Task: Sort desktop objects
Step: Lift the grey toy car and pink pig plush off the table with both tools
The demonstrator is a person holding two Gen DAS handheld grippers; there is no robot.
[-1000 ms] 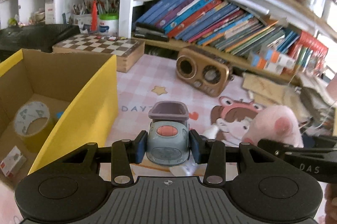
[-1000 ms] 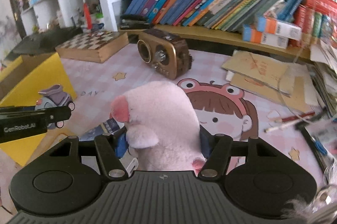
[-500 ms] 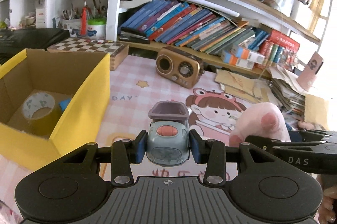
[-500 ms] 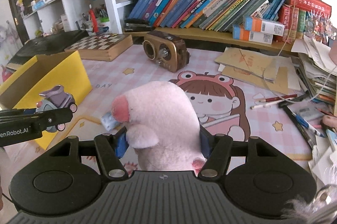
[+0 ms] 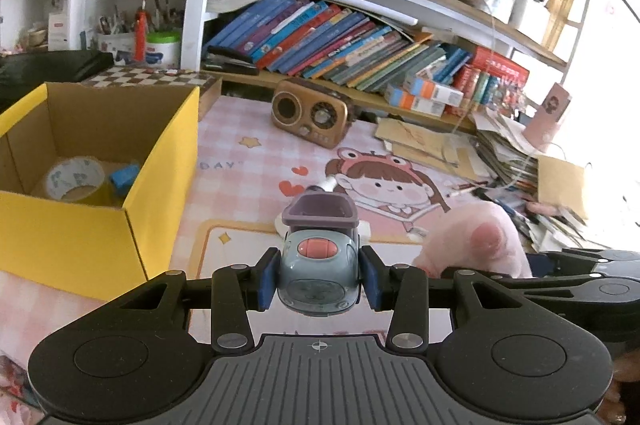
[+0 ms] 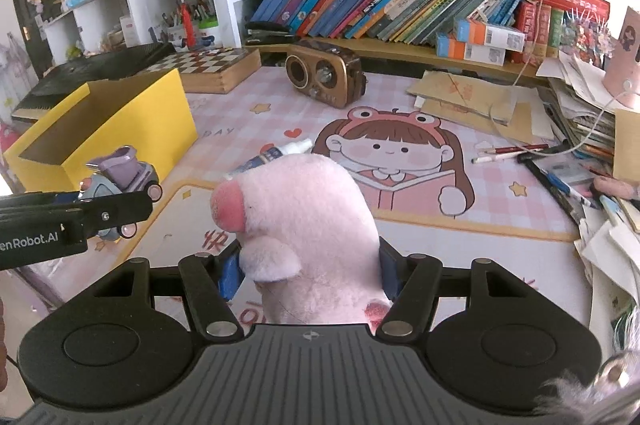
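Note:
My left gripper (image 5: 319, 279) is shut on a grey-blue toy car (image 5: 318, 261) with a purple bin on top, held above the pink desk mat. The car also shows in the right wrist view (image 6: 120, 181). My right gripper (image 6: 310, 271) is shut on a pink plush pig (image 6: 304, 225), which also shows at the right of the left wrist view (image 5: 480, 241). A yellow cardboard box (image 5: 156, 161) stands to the left, holding a tape roll (image 5: 74, 179) and a small blue item (image 5: 124, 175).
A white tube (image 6: 276, 155) lies on the mat ahead. A brown retro radio (image 6: 326, 77) and a chessboard box (image 6: 208, 63) stand at the back. Bookshelves rise behind. Papers, envelopes and pens (image 6: 516, 149) pile up on the right.
Both grippers have pulled back and risen with their toys still held. The yellow box and the radio now look farther off, and more of the mat shows.

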